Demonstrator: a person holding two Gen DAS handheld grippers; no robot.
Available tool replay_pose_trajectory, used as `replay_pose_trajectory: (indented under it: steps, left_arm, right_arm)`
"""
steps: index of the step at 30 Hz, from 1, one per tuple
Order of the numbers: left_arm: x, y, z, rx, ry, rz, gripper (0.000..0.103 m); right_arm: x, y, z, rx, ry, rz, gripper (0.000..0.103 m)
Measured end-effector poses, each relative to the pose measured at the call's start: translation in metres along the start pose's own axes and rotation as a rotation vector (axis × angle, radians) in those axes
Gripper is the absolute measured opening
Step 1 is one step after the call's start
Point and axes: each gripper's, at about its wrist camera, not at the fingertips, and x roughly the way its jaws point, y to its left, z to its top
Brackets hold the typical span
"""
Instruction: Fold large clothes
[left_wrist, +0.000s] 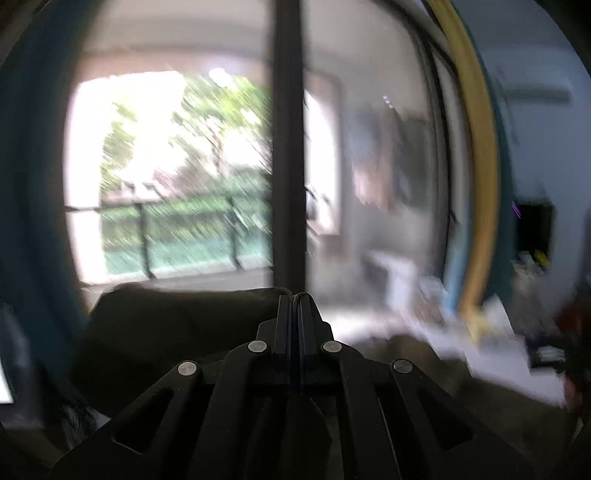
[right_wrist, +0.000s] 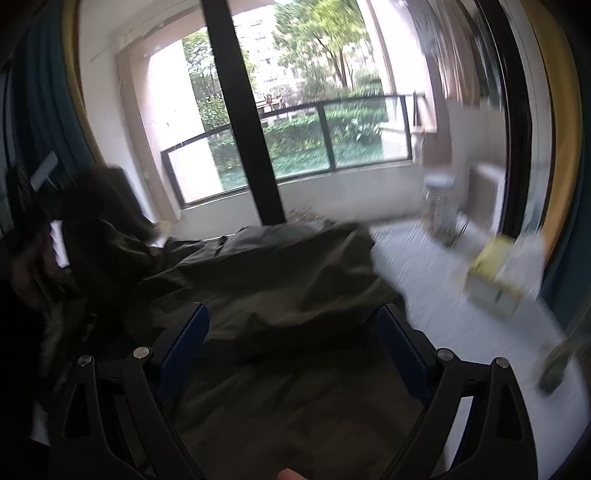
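White surface (right_wrist: 424, 280): dark olive garment (right_wrist: 280, 273), yellow box (right_wrist: 495, 273) (blurred).

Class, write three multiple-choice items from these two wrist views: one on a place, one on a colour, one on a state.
1. Where does the yellow-and-white cardboard box sit?
A on the pale surface, right of the garment
B on the garment
C on the stool

2. What colour is the large crumpled garment?
A red
B dark olive green
C white

3. How does the right gripper stand?
A shut
B open
C out of view

Key: 1 A, it rests on the pale surface; 2 B, the cloth reads dark olive; 3 B, its blue pads stand wide apart.
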Motion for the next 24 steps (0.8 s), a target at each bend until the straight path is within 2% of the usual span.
replay_pose_trajectory:
  steps: [2,3,4,5,7,9,12,16,20,24]
  left_arm:
    - [0.017,-0.020,-0.029,0.011,0.101,-0.065,0.004]
    - [0.027,-0.031,-0.045,0.026,0.177,-0.106,0.008]
    - [0.032,-0.037,-0.056,0.038,0.223,-0.126,0.016]
    - [0.035,-0.043,-0.067,0.048,0.270,-0.143,0.031]
    - [0.026,-0.045,-0.079,0.029,0.302,-0.166,0.050]
    - [0.012,-0.035,-0.081,-0.012,0.291,-0.177,0.051]
    - [-0.010,-0.010,-0.083,-0.070,0.270,-0.150,0.054]
    - [-0.051,0.009,-0.080,-0.098,0.207,-0.109,0.058]
    - [-0.086,0.033,-0.086,-0.138,0.172,-0.007,0.059]
    - [-0.098,0.065,-0.101,-0.222,0.168,0.098,0.060]
  right_arm:
    - [0.007,0.000,-0.006,0.002,0.016,-0.021,0.092]
    - [0.011,-0.001,-0.008,0.001,0.025,-0.027,0.092]
    - [0.015,-0.001,-0.009,0.006,0.033,-0.028,0.092]
    - [0.021,-0.002,-0.011,0.016,0.043,-0.023,0.092]
    - [0.030,-0.001,-0.011,0.034,0.055,-0.003,0.092]
    - [0.046,0.003,-0.009,0.051,0.066,0.031,0.092]
    - [0.080,0.014,-0.004,0.068,0.111,0.076,0.092]
    - [0.122,0.046,0.002,0.017,0.160,0.122,0.092]
    - [0.155,0.075,0.010,-0.007,0.183,0.167,0.092]
    - [0.161,0.074,0.029,0.035,0.117,0.127,0.091]
